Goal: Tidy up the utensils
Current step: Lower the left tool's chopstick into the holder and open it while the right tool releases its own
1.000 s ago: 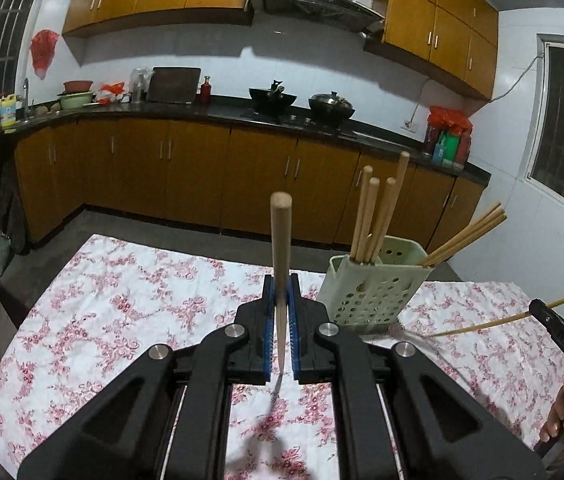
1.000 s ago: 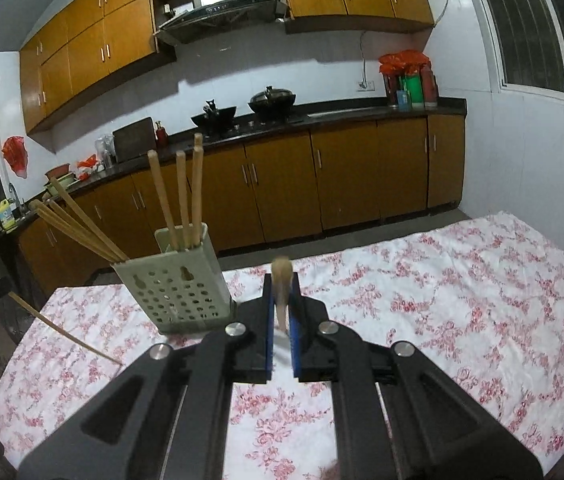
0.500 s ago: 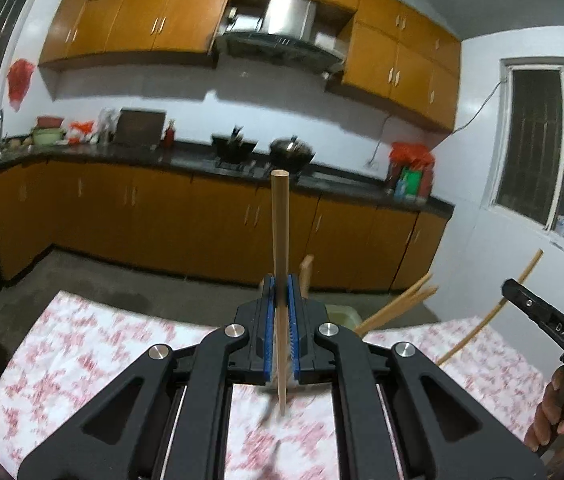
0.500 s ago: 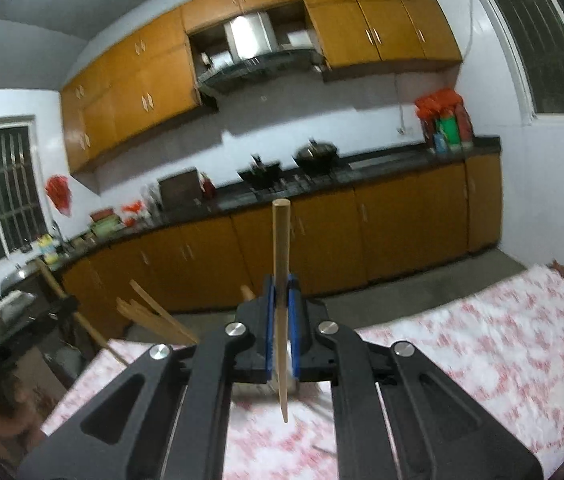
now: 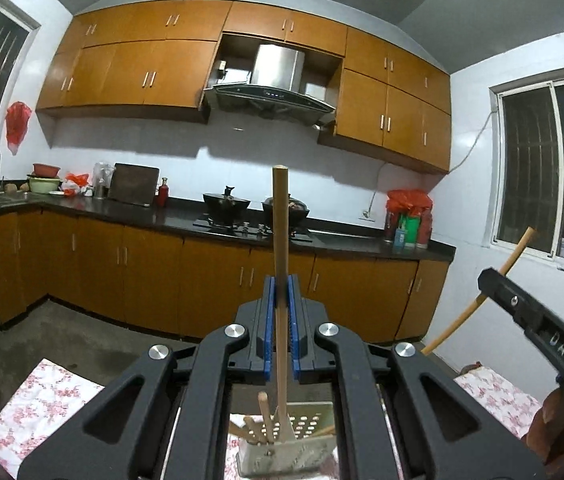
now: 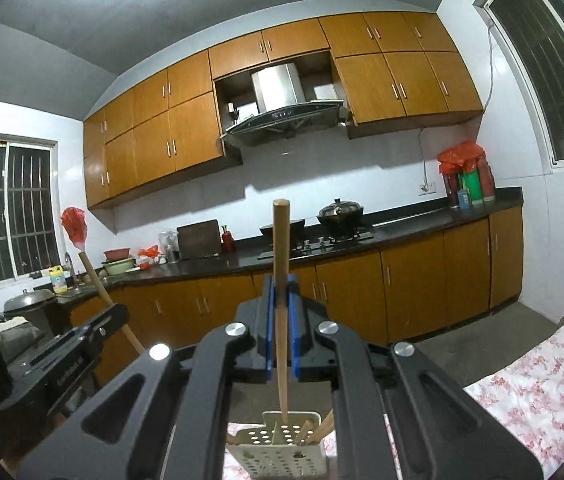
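The left gripper (image 5: 281,292) is clamped tight on a wooden chopstick (image 5: 281,240), its blue pads pressing the stick from both sides; the stick stands nearly upright, and its lower end hangs above the perforated utensil holder (image 5: 302,444). The right gripper (image 6: 281,292) is likewise closed hard on a second wooden chopstick (image 6: 281,248), also close to upright, whose tapered lower tip reaches the holder's rim; whether it is inside a compartment cannot be told. In the left wrist view the holder sits directly below the jaws, with several wooden handles (image 5: 263,412) leaning in it. It stands on the floral tablecloth (image 6: 530,384), which spreads to either side of it. Beyond the holder, across a stretch of grey floor, runs the dark countertop (image 5: 170,216) with two pots on the hob, under the range hood (image 5: 270,92) and orange wall cabinets.
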`<state>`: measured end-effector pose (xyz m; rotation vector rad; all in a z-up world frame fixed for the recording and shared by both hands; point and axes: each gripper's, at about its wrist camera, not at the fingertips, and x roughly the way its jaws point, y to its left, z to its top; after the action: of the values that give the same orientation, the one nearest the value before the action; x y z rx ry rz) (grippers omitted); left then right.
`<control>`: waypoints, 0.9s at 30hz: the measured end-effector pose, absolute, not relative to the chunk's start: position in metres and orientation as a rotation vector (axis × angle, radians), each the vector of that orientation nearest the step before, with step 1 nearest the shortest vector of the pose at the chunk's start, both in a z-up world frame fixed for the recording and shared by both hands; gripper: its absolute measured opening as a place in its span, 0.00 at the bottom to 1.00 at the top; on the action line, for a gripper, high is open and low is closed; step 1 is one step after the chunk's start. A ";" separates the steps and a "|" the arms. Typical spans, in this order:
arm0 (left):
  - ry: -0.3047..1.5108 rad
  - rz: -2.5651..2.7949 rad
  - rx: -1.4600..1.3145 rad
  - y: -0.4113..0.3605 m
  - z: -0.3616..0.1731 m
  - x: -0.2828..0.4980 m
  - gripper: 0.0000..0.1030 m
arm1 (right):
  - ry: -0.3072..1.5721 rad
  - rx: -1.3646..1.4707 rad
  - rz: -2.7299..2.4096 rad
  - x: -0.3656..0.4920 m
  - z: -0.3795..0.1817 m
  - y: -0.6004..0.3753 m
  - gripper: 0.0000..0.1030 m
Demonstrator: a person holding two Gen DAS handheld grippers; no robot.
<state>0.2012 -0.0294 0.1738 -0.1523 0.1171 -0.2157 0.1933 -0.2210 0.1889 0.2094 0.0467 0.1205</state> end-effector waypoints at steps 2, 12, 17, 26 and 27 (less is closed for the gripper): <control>0.108 -0.211 -0.154 -0.030 0.170 0.208 0.07 | 0.060 0.212 0.122 0.203 0.184 -0.221 0.08; 0.132 -0.201 -0.150 -0.032 0.143 0.229 0.07 | 0.126 0.199 0.130 0.231 0.160 -0.213 0.08; 0.172 -0.198 -0.158 -0.027 0.132 0.235 0.07 | 0.168 0.196 0.128 0.241 0.146 -0.210 0.08; 0.203 -0.200 -0.154 -0.025 0.131 0.238 0.27 | 0.210 0.208 0.123 0.246 0.140 -0.212 0.24; 0.199 -0.193 -0.153 -0.024 0.132 0.236 0.34 | 0.205 0.212 0.120 0.245 0.141 -0.213 0.28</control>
<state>0.2359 -0.0236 0.1323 -0.1532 0.1989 -0.1930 0.2450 -0.2127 0.1406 0.2122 0.2053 0.1200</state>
